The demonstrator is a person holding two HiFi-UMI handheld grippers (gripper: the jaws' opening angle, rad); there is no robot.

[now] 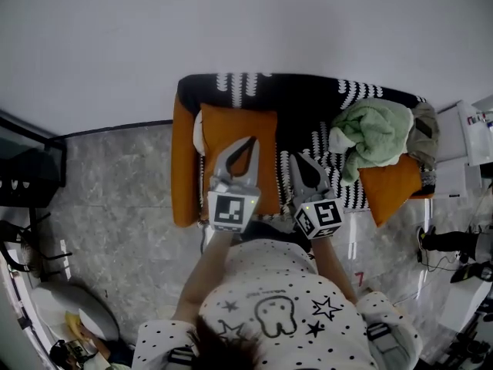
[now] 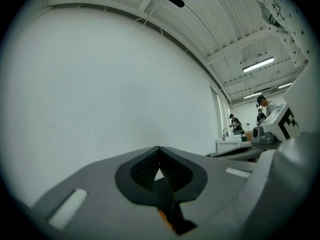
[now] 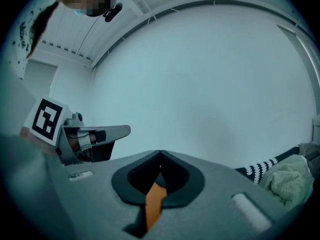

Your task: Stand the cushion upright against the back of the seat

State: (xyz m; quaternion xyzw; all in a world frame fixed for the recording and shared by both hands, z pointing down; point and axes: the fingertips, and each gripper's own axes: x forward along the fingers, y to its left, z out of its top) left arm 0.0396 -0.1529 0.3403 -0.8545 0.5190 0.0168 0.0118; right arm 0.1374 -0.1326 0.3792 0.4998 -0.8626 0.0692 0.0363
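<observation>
Both your tongs are closed and empty. The left gripper (image 1: 251,140) hovers over the orange cushion (image 1: 231,129), which seems to lie flat on the left part of the seat. The right gripper (image 1: 296,157) is just right of it. Open both, take the near edge, and tip the cushion against the far seat back (image 1: 308,92).

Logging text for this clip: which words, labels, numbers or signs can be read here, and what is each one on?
No text here can be read.
Left hand-held gripper, left cube: black-and-white square pattern, no letters.
Right hand-held gripper, right cube: another square pattern, no letters.
Shirt: tiny print above the tooth drawing, too small to read.
Shelf items at right: labels too small to read.
</observation>
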